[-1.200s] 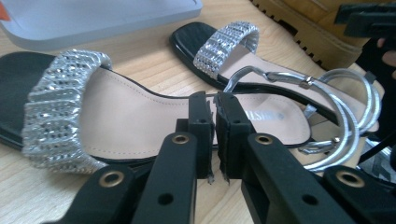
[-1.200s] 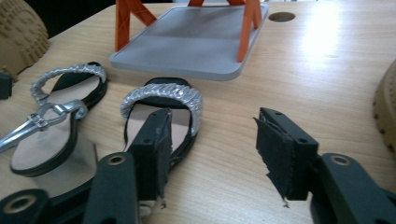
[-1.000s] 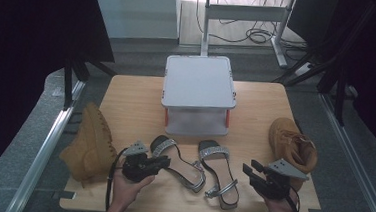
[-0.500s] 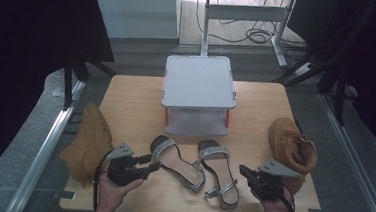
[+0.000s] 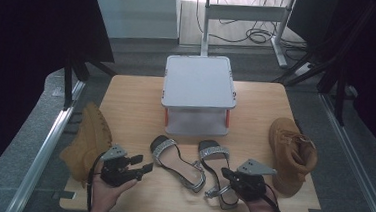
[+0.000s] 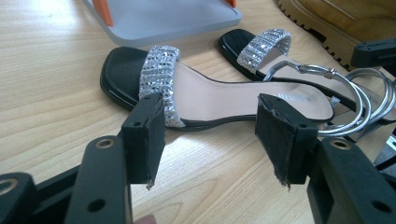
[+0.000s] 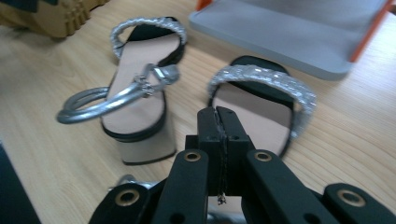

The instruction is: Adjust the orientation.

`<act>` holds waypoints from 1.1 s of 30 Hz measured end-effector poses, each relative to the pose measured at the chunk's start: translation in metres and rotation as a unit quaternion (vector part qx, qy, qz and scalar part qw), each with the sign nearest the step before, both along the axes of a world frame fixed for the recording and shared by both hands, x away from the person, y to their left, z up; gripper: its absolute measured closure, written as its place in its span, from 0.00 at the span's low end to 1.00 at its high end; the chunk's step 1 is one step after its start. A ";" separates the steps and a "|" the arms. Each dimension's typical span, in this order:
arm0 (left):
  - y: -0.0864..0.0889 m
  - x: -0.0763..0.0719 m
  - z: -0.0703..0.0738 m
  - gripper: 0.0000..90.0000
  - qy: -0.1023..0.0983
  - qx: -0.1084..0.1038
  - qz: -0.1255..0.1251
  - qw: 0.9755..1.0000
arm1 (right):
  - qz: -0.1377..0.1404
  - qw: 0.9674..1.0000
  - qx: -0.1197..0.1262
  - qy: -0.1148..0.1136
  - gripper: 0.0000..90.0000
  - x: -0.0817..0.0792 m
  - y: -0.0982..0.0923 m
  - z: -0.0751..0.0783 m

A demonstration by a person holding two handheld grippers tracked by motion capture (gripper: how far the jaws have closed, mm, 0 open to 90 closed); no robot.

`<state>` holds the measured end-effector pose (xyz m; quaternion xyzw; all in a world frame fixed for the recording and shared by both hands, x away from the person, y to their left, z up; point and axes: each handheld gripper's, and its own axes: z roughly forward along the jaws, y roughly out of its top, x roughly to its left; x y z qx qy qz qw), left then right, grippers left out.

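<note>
Two black sandals with glittering silver straps lie side by side on the wooden table (image 5: 126, 106): the left sandal (image 5: 175, 157) (image 6: 210, 95) (image 7: 135, 70) and the right sandal (image 5: 213, 155) (image 6: 261, 44) (image 7: 254, 109). My left gripper (image 5: 142, 164) (image 6: 212, 140) is just left of the left sandal; its jaws have just been opening and stand open with nothing between them. My right gripper (image 5: 226, 174) (image 7: 218, 123) hangs over the heel end of the right sandal, jaws pressed together, and I see nothing between the pads.
A grey stand with orange legs (image 5: 197, 89) occupies the middle back of the table. One tan boot (image 5: 88, 139) lies at the left edge and another (image 5: 293, 153) stands at the right. Bare wood flanks the stand on both sides.
My left gripper has drawn back to the left, away from the left sandal's heel, with its jaws spread. The right gripper has slid left onto the right sandal's heel end and shut.
</note>
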<state>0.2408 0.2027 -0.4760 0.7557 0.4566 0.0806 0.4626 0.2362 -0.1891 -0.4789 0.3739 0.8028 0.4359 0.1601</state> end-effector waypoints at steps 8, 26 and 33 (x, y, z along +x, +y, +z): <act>0.000 -0.001 0.000 0.47 0.001 -0.002 -0.003 1.000 | 0.024 0.999 -0.028 0.007 0.99 0.008 0.028 -0.001; 0.002 0.000 -0.001 0.47 0.001 -0.013 0.011 1.000 | 0.028 0.996 -0.058 0.056 1.00 0.018 0.050 -0.011; 0.004 -0.001 0.000 0.48 -0.001 -0.014 0.011 1.000 | 0.030 0.995 -0.066 0.063 1.00 0.019 0.054 -0.014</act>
